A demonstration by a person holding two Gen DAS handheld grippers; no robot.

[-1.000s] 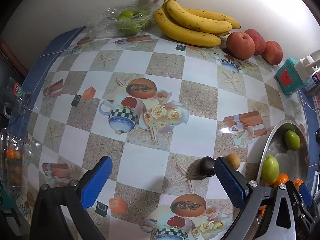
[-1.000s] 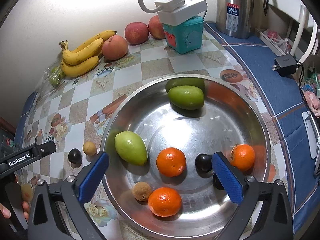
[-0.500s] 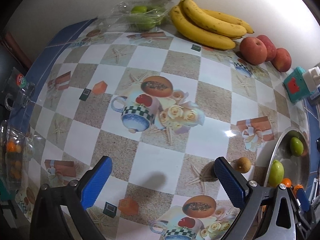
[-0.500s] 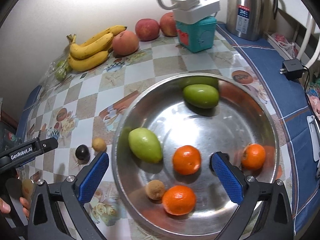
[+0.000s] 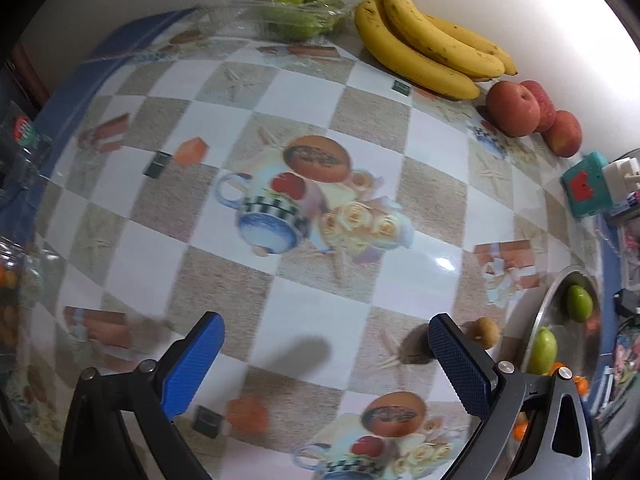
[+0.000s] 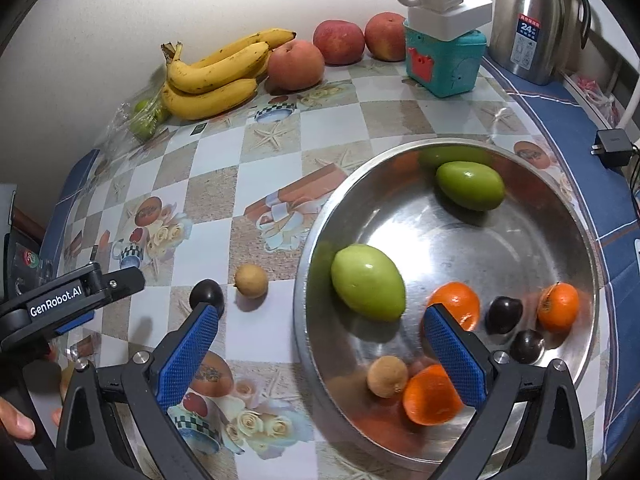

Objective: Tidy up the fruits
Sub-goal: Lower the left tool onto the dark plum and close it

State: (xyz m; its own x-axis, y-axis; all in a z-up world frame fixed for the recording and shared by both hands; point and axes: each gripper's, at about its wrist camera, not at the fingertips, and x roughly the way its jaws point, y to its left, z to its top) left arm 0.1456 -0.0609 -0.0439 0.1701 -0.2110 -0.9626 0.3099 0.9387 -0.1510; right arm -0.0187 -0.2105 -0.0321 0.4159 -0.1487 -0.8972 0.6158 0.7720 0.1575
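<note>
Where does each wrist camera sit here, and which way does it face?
Left wrist: on the open left gripper, angled down across the checked tablecloth toward the yellow banana bunch; only its blue fingers show.
Right wrist: on the open right gripper, facing the round steel bowl; its fingers show, the left gripper beside.
Shared: bananas, red apples, bowl, small tan round fruit.

The bowl (image 6: pixel 568 216) sits on the bench (image 6: pixel 224 184) toward its right edge. In it lie two mangoes (image 6: pixel 368 282), three oranges (image 6: pixel 558 306), two plums (image 6: pixel 505 314) and a longan (image 6: pixel 386 376). Just left of the bowl, a second longan (image 6: pixel 251 281) and a plum (image 6: pixel 206 295) lie side by side on the bench. Along the back edge lie bananas (image 6: pixel 212 76), then apples (image 6: pixel 296 65) to their right.
</note>
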